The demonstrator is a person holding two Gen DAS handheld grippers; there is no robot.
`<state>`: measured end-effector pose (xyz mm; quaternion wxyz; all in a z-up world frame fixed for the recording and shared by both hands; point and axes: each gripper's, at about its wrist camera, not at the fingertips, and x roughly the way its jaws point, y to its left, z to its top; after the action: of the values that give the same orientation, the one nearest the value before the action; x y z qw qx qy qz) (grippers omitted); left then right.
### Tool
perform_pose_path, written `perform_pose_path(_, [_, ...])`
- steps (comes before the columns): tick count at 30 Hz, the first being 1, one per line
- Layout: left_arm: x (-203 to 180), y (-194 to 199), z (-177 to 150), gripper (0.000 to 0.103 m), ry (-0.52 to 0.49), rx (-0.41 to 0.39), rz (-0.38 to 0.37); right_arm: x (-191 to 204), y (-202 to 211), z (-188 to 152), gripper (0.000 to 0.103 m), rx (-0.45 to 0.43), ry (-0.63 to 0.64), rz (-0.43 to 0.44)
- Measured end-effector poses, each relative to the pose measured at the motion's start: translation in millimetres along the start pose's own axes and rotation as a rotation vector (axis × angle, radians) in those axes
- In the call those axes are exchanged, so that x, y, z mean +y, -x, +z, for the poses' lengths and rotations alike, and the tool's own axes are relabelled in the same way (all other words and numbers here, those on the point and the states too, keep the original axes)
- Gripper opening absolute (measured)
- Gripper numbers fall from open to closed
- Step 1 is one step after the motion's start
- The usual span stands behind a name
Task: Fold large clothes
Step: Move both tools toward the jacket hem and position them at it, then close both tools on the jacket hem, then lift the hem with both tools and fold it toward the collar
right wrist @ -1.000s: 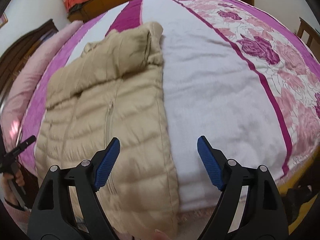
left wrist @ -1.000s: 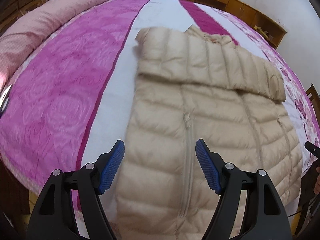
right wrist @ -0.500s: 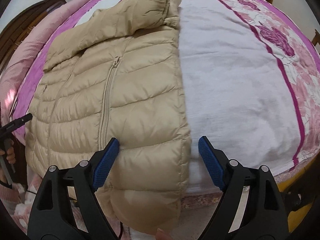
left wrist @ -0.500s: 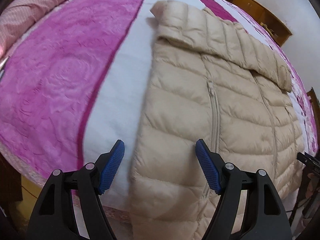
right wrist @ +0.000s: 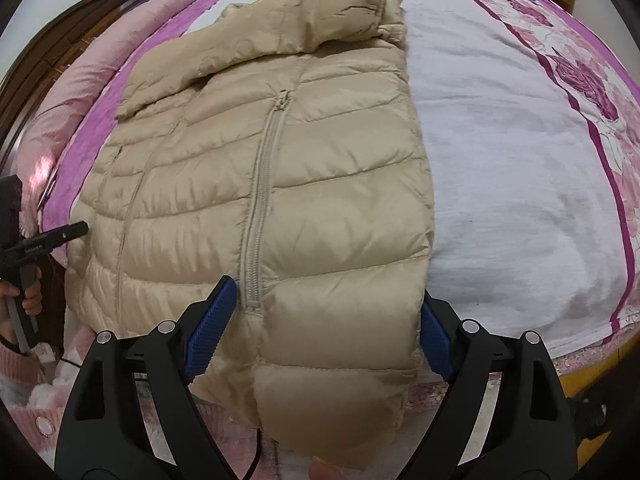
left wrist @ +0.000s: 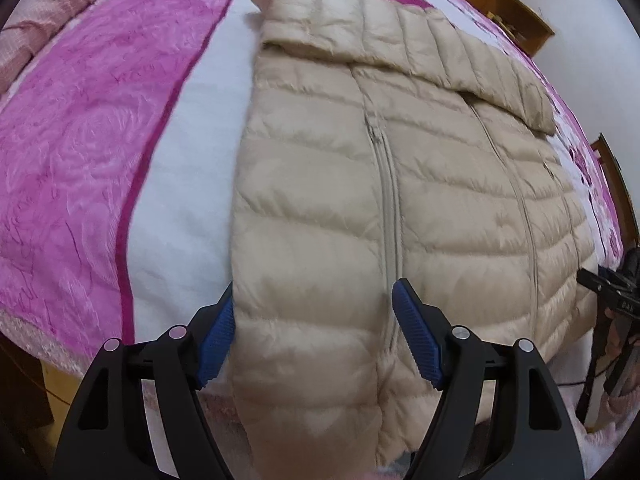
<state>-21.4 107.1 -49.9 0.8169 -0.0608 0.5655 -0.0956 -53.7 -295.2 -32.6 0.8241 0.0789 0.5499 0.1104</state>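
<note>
Nearest in the left wrist view, the left gripper (left wrist: 316, 336) has its blue-padded fingers (left wrist: 214, 336) spread wide, straddling the near left corner of the jacket (left wrist: 360, 200); the left pad sits just at the jacket's side edge, the right pad over the quilted front beside the zip (left wrist: 390, 216). In the right wrist view the right gripper (right wrist: 320, 328) is likewise spread wide around the jacket's (right wrist: 280, 168) near right corner, its right pad partly hidden behind the fabric edge, its left pad beside the lower end of a zip (right wrist: 260, 196). Whether either pair of pads touches the fabric cannot be told.

The jacket is a beige, shiny, quilted down one with horizontal stitched bands and matching beige zips. It lies front-up on the bed (left wrist: 80, 152), hem hanging a little over the near edge, a sleeve (left wrist: 400, 36) folded across the chest at the far end. It rests on the white middle stripe of the cover (right wrist: 500, 152), with magenta bands and rose print to either side.

Small white lettering on the other gripper's black body is too blurred to read
</note>
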Motion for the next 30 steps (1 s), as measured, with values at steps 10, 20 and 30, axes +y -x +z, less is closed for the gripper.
perform_pose_path(10, [-9.2, -5.3, -13.4, 0.056, -0.014, 0.026, -0.09, 14.6, -1.3, -2.1, 0.064, -0.031, 0.037, 0.086])
perform_pose_path(20, [-22.7, 21.1, -3.1, 0.014, -0.028, -0.017, -0.112, 13.6, 43.6, 1.5, 0.016, -0.152, -0.005, 0.134])
perform_pose_path(30, [-26.7, 89.6, -13.5, 0.014, -0.059, -0.062, -0.148, 16.3, 104.3, -17.6, 0.012, -0.215, -0.017, 0.152])
